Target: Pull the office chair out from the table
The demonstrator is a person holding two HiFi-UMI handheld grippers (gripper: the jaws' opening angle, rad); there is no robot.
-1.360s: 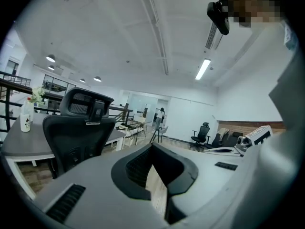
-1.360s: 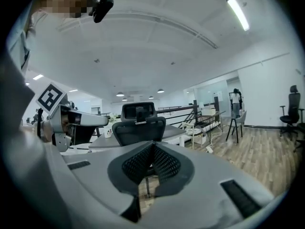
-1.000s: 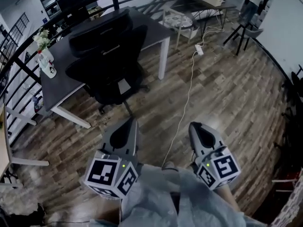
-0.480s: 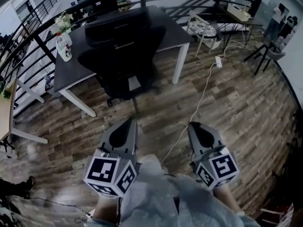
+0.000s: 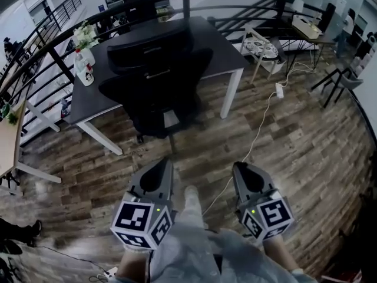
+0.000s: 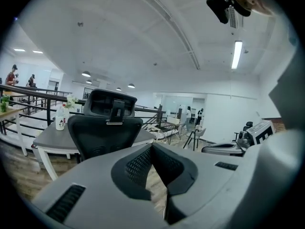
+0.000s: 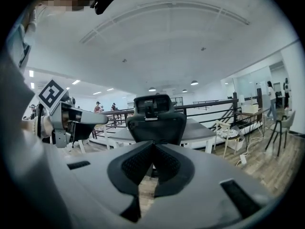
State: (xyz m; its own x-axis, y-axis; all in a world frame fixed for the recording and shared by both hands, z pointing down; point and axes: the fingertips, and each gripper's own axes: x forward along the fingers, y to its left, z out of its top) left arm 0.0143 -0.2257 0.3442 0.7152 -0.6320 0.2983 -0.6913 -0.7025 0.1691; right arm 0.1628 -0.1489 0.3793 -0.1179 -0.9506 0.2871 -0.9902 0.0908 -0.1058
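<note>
A black office chair (image 5: 155,81) with a headrest stands pushed in under the dark grey table (image 5: 206,40), its back towards me. It also shows ahead in the left gripper view as the chair (image 6: 105,128) and in the right gripper view as the chair (image 7: 156,120). My left gripper (image 5: 166,165) and right gripper (image 5: 237,168) hover side by side over the wooden floor, well short of the chair. Both are shut with nothing between their jaws: left gripper (image 6: 152,147), right gripper (image 7: 153,144).
A vase of flowers (image 5: 84,40) and a bottle stand on the table's left end. A white cable (image 5: 253,140) with a power strip (image 5: 280,89) runs across the floor on the right. A black railing (image 5: 35,69) lies behind the table. Small tables and stools (image 5: 262,49) stand far right.
The whole view has shifted: chair and table now lie more centred and slightly nearer. Both grippers stay shut, side by side, and have come forward a little over the floor.
</note>
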